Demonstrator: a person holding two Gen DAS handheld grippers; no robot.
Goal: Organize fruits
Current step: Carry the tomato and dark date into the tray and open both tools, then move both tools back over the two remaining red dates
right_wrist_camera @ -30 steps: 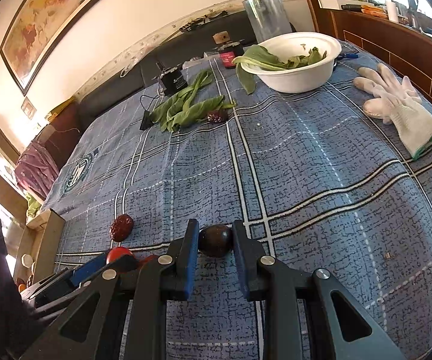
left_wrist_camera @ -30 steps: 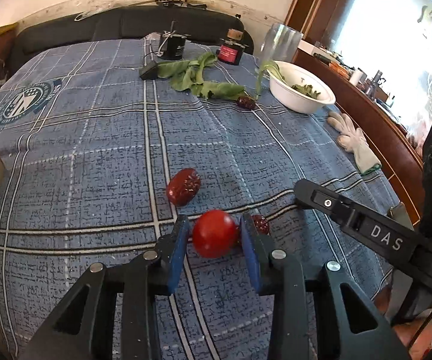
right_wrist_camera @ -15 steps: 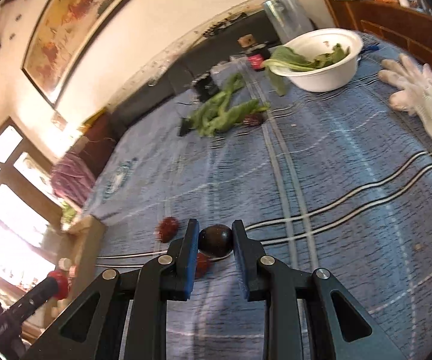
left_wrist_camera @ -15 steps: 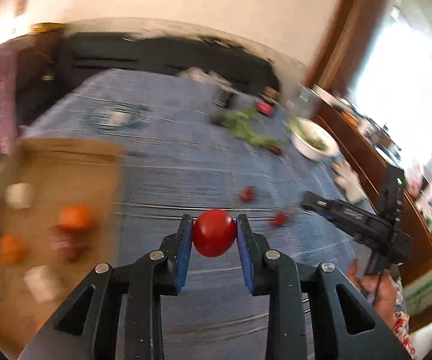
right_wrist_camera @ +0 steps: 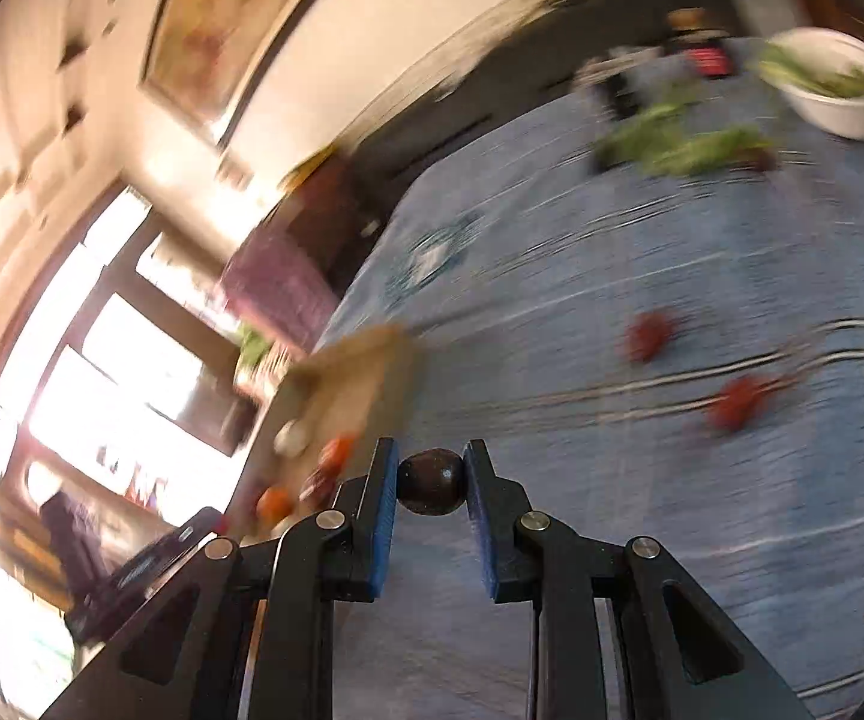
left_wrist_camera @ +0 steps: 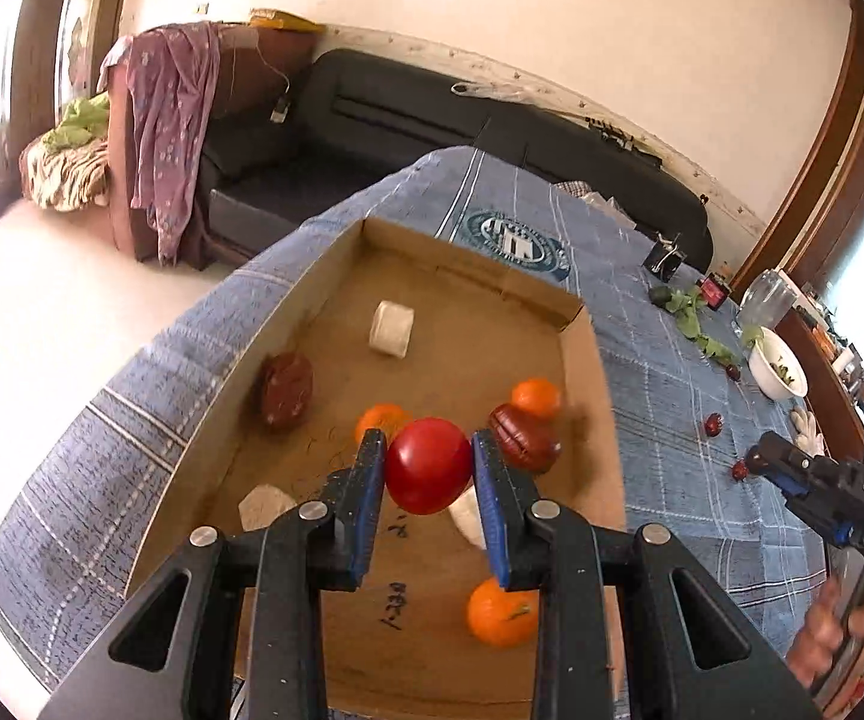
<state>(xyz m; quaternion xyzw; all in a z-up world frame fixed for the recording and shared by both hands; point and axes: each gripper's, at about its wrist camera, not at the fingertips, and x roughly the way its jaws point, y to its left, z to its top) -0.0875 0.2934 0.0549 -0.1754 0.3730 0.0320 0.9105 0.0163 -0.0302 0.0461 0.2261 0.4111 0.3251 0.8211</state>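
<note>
Swung since a second ago from blue plaid tablecloth (left_wrist_camera: 660, 360) to above shallow brown cardboard box (left_wrist_camera: 582, 354): left gripper (left_wrist_camera: 429, 474), clenched on round red tomato (left_wrist_camera: 429, 465). Right gripper (right_wrist_camera: 432, 483) clamps dark brown oval fruit (right_wrist_camera: 432, 481) above cloth, view motion-blurred. White "DAS" readable on right tool body. Marker scrawl on box floor, unreadable. Box holds oranges, brown fruits, white blocks; far half mostly bare. Two small red fruits (right_wrist_camera: 732, 402) loose on cloth.
</note>
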